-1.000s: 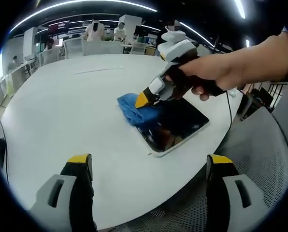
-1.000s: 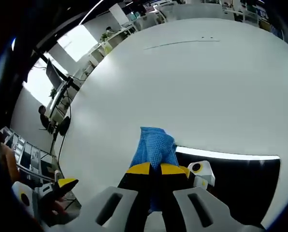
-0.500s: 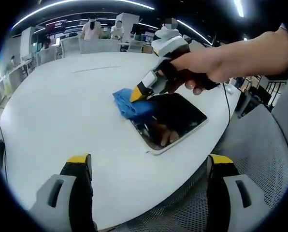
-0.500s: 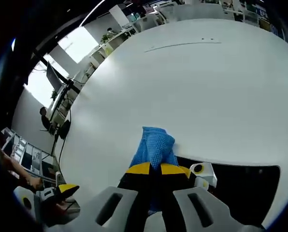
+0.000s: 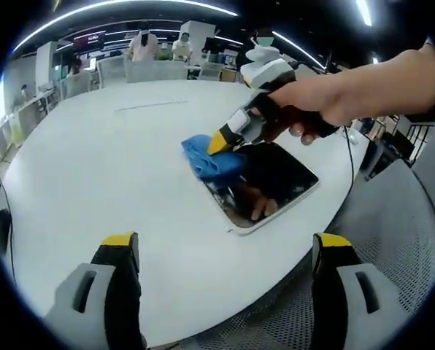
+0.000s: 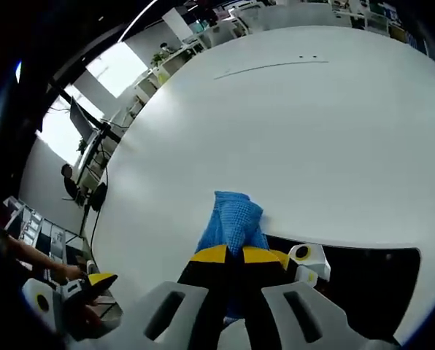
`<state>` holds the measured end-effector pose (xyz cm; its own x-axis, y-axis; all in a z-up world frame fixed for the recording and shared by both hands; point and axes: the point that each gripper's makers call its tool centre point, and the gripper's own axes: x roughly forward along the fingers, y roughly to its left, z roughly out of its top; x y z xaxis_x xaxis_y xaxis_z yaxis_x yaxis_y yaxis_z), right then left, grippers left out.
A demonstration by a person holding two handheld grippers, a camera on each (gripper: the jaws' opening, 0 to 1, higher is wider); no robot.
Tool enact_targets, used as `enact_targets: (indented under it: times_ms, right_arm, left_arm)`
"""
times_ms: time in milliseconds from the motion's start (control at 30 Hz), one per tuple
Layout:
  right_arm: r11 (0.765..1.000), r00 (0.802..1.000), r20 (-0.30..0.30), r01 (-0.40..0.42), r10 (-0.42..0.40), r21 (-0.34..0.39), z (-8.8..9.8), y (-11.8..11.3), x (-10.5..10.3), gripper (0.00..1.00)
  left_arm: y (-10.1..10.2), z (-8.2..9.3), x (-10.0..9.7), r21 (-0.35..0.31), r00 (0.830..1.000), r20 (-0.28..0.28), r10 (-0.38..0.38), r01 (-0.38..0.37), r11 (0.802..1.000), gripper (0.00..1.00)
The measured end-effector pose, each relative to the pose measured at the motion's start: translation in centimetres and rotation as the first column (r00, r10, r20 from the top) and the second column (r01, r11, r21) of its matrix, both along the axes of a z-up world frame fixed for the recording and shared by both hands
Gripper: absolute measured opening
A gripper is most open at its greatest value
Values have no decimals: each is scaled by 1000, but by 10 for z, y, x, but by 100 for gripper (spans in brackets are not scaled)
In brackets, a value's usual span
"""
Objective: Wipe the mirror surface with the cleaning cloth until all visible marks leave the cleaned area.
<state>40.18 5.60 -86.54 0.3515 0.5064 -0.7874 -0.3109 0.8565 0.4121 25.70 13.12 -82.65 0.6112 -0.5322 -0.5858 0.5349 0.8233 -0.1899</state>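
Observation:
A dark rectangular mirror (image 5: 268,182) with a pale frame lies flat on the white round table (image 5: 93,160), near its right edge. The blue cleaning cloth (image 5: 206,158) rests on the mirror's far left corner and partly on the table. My right gripper (image 5: 219,143), held by a hand, is shut on the cloth and presses it to the glass. In the right gripper view the cloth (image 6: 232,219) sticks out past the shut yellow-tipped jaws, with the mirror (image 6: 363,281) to the right. My left gripper (image 5: 225,248) stands open near the table's front edge, nothing between its jaws, well short of the mirror.
The white table (image 6: 312,124) spreads wide beyond the mirror. A grey mesh chair (image 5: 400,248) stands at the right of the table. Desks, chairs and people (image 5: 141,45) are far behind. The left gripper (image 6: 64,292) shows at the lower left of the right gripper view.
The right gripper slid the cloth to and fro over the mirror's far left corner, a little left and then back. The left gripper stayed open and still.

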Motion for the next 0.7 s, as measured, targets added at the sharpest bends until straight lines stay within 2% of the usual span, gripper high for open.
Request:
enact_targets:
  times_ms: [700]
  right_arm:
    - [999,1000,7,-7,8,-41,0,-28,1,0]
  left_arm:
    - [1,2,2,-6,1000,9,8,-8,1000,98]
